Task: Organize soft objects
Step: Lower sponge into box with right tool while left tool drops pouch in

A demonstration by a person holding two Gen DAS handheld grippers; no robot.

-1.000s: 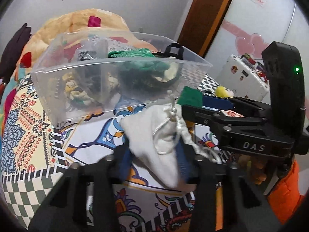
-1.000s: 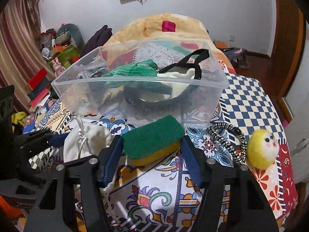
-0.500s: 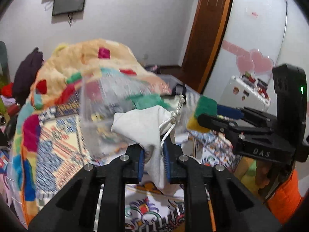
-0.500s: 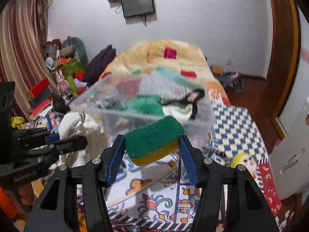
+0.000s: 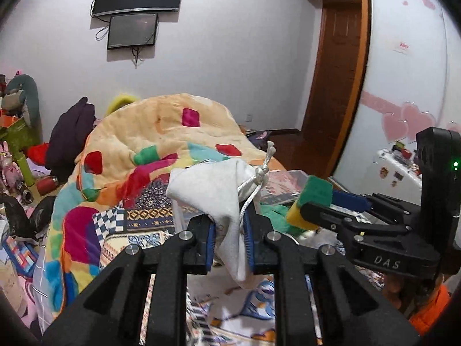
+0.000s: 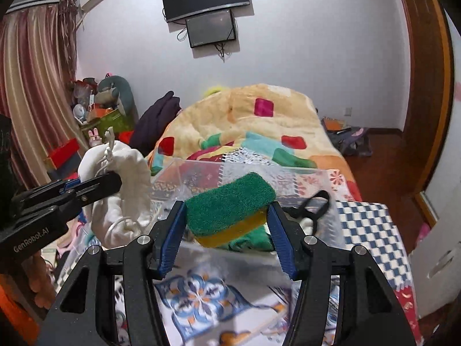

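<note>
My left gripper (image 5: 229, 238) is shut on a white drawstring pouch (image 5: 213, 190) and holds it in the air, near the left end of a clear plastic bin (image 6: 305, 177). The pouch also shows in the right wrist view (image 6: 124, 170). My right gripper (image 6: 226, 232) is shut on a green and yellow sponge (image 6: 230, 206), held above the bin's near side; the sponge also shows in the left wrist view (image 5: 312, 199). The bin holds a green cloth (image 6: 250, 239) and a black strap (image 6: 314, 206).
The bin stands on a patterned bedspread (image 6: 201, 297). A bunched yellow quilt (image 6: 253, 115) with coloured patches lies behind it. Clutter and curtains fill the left of the room (image 6: 95, 106). A wooden door (image 6: 423, 86) is at the right.
Both grippers have risen from the bedspread with the pouch and the sponge, up to the bin's rim. The left gripper closed on the pouch a second ago.
</note>
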